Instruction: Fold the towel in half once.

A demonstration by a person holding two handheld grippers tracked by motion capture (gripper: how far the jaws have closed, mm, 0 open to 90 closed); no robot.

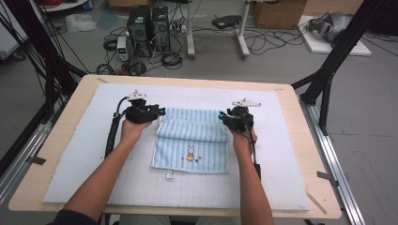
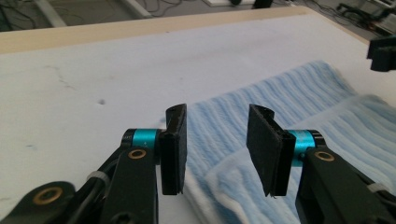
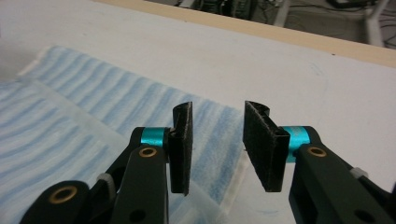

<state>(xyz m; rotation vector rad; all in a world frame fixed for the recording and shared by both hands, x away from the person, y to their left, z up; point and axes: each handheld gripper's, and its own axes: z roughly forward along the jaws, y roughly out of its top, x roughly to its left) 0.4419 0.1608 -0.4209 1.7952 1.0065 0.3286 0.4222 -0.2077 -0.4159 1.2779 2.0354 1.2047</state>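
Folding the pale blue striped terry towel (image 1: 192,143) lying mid-desk on the white mat (image 1: 75,173) goes best if both half-open, empty claws, left claw (image 1: 159,112) and right claw (image 1: 221,115), lift clear without snagging the fresh fold.

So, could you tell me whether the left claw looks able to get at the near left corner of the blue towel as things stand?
Probably yes. The left claw stands open at the blue towel's folded left edge, and the white mat beside the near left corner lies bare, so nothing blocks the way back to it.
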